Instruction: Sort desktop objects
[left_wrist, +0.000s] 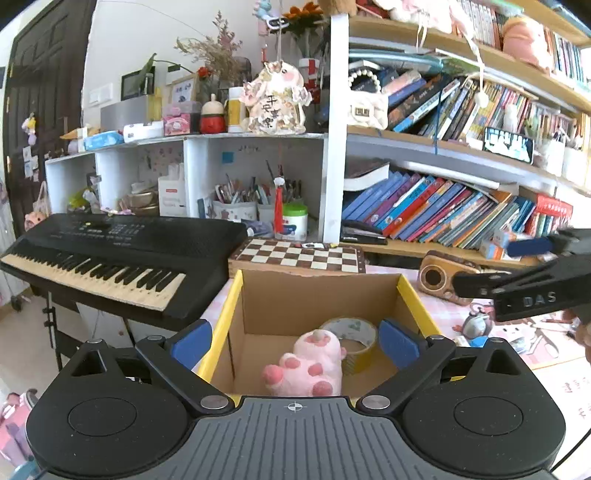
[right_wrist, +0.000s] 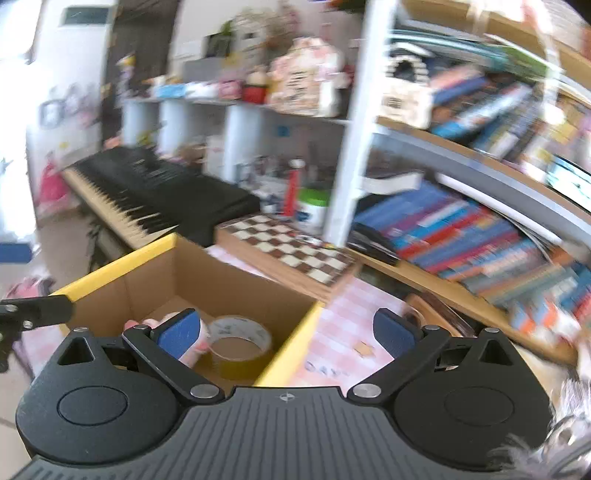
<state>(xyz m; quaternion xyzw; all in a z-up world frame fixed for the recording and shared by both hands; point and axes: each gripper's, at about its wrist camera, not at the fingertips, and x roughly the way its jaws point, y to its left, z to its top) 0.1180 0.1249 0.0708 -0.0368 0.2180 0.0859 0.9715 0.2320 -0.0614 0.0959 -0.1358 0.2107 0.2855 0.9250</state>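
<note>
Bookshelves (left_wrist: 443, 206) fill the upper right; at lower centre, both hand-held grippers, left (left_wrist: 294, 341) and right (right_wrist: 286, 330), gape empty over a box (left_wrist: 317, 295) holding a plush (left_wrist: 308, 363) and tape (left_wrist: 351, 338).

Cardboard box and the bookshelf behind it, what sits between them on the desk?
A wooden chessboard lies flat between the cardboard box and the bookshelf, clearest in the left wrist view.
</note>
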